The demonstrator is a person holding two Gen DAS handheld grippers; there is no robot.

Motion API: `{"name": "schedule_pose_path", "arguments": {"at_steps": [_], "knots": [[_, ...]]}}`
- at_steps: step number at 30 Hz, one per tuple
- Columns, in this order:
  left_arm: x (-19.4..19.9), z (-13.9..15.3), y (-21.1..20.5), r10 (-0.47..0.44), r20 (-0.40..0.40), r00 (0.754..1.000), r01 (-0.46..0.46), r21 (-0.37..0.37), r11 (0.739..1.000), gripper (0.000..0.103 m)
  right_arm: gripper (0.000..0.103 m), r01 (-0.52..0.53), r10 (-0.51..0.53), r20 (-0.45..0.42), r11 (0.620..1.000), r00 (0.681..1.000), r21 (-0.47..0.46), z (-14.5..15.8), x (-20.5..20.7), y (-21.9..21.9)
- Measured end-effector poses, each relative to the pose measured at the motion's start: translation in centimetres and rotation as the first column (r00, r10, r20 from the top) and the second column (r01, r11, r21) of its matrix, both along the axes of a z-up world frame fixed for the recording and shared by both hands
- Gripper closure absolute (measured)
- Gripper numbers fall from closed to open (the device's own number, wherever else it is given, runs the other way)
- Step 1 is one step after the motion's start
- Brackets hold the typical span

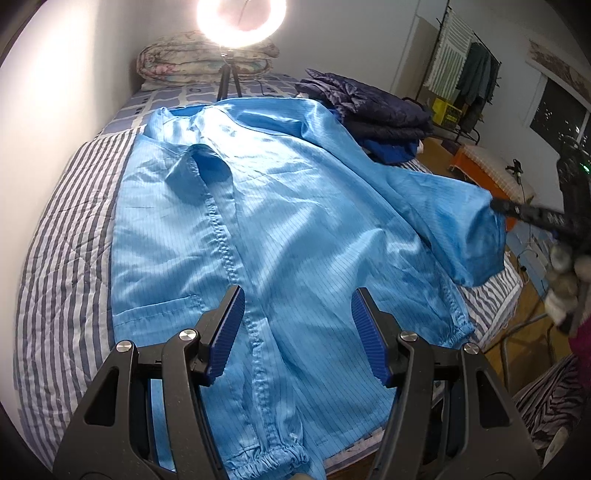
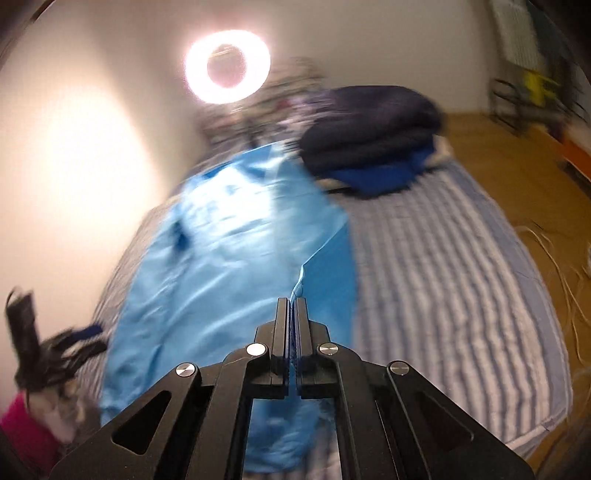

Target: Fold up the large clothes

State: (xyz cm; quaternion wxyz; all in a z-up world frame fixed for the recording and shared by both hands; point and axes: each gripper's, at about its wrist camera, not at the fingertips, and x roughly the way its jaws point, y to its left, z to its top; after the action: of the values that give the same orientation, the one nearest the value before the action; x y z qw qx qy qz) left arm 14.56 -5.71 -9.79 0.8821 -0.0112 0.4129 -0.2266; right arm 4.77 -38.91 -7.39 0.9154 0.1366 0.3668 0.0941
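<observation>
The light blue coverall (image 1: 280,206) lay spread front-up along the striped bed (image 1: 62,236), collar toward the far end, zip running down its middle. Its right sleeve (image 1: 461,218) was raised off the bedding, the edge pinched by the right tongs (image 2: 292,306), whose jaws were fully closed on the cloth. The left tongs (image 1: 297,325) hung over the near lower part of the garment, jaws about half open, holding nothing. A pile of dark folded clothes (image 1: 380,110) sat at the far right of the bed. A ring lamp (image 1: 236,18) shone by the far wall, in front of a rolled quilt (image 1: 184,59).
</observation>
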Motion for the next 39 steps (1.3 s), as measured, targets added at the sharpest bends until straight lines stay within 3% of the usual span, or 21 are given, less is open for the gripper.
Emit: {"name": "schedule_pose_path", "arguments": {"at_steps": [3, 6, 12, 13, 15, 19, 21, 23, 24, 26, 29, 32, 35, 36, 37, 38, 39], "knots": [[0.1, 0.1, 0.5, 0.016, -0.002, 1.0, -0.016, -0.01, 1.0, 0.041, 0.102, -0.141, 0.141, -0.004, 0.99, 0.99, -0.003, -0.4, -0.7, 4.1], [0.4, 0.1, 0.9, 0.031, -0.012, 0.999, -0.031, -0.02, 0.999, 0.041, 0.102, -0.298, 0.296, -0.045, 0.953, 0.954, -0.054, -1.9, -1.5, 8.9], [0.6, -0.5, 1.4, 0.047, -0.027, 0.999, -0.047, -0.016, 0.999, 0.041, 0.102, -0.567, 0.536, -0.206, 0.811, 0.819, -0.142, -7.3, -4.0, 15.5], [0.6, -0.6, 1.4, 0.047, -0.033, 0.998, -0.047, -0.016, 0.999, 0.041, 0.102, -0.584, 0.547, -0.229, 0.799, 0.805, -0.146, -8.0, -4.2, 15.9], [0.6, -1.0, 1.3, 0.045, -0.047, 0.998, -0.046, -0.016, 0.999, 0.041, 0.102, -0.579, 0.534, -0.253, 0.799, 0.807, -0.159, -8.8, -4.3, 15.7], [0.4, -1.8, 0.5, 0.026, -0.072, 0.997, -0.027, -0.013, 1.0, 0.041, 0.099, -0.597, 0.56, -0.251, 0.795, 0.79, -0.106, -8.5, -4.2, 14.9], [0.2, -2.2, 0.1, 0.017, -0.082, 0.997, -0.018, -0.013, 1.0, 0.041, 0.088, -0.597, 0.565, -0.238, 0.797, 0.79, -0.09, -7.7, -4.0, 14.5], [0.2, -2.7, -0.6, 0.001, -0.107, 0.994, -0.004, -0.029, 1.0, 0.041, 0.067, -0.589, 0.566, -0.197, 0.804, 0.8, -0.079, -6.5, -4.4, 14.0], [0.2, -3.0, -0.8, -0.006, -0.12, 0.993, 0.001, -0.038, 0.999, 0.041, 0.064, -0.581, 0.564, -0.168, 0.811, 0.808, -0.07, -5.7, -4.3, 13.6], [0.3, -3.5, -1.4, -0.015, -0.149, 0.989, 0.007, -0.055, 0.998, 0.041, 0.063, -0.555, 0.547, -0.124, 0.831, 0.828, -0.036, -4.6, -4.0, 12.2], [0.9, -5.1, -2.7, -0.039, -0.234, 0.971, 0.015, -0.104, 0.995, 0.041, 0.063, -0.447, 0.445, -0.095, 0.894, 0.89, 0.001, -4.0, -2.9, 8.8], [1.7, -6.7, -3.8, -0.048, -0.304, 0.951, 0.0, -0.155, 0.988, 0.041, 0.063, -0.281, 0.287, -0.118, 0.957, 0.951, 0.064, -4.5, -0.9, 4.2], [2.5, -8.3, -4.7, -0.048, -0.371, 0.927, -0.032, -0.206, 0.978, 0.041, 0.063, -0.162, 0.178, -0.162, 0.981, 0.971, 0.109, -5.8, 1.1, 0.7], [2.7, -8.8, -5.0, -0.054, -0.388, 0.92, -0.04, -0.229, 0.973, 0.047, 0.063, -0.138, 0.16, -0.176, 0.982, 0.971, 0.13, -6.3, 1.7, -0.2], [2.8, -9.1, -5.2, -0.061, -0.397, 0.916, -0.042, -0.244, 0.969, 0.074, 0.063, -0.123, 0.152, -0.193, 0.98, 0.969, 0.156, -6.9, 2.2, -0.8], [2.9, -9.7, -5.7, -0.08, -0.415, 0.906, -0.032, -0.257, 0.966, 0.093, 0.063, -0.101, 0.143, -0.223, 0.977, 0.964, 0.188, -7.8, 3.0, -1.4], [2.9, -9.9, -6.0, -0.077, -0.415, 0.906, -0.03, -0.243, 0.969, 0.103, 0.063, -0.088, 0.137, -0.244, 0.976, 0.96, 0.201, -8.5, 3.6, -1.6]]}}
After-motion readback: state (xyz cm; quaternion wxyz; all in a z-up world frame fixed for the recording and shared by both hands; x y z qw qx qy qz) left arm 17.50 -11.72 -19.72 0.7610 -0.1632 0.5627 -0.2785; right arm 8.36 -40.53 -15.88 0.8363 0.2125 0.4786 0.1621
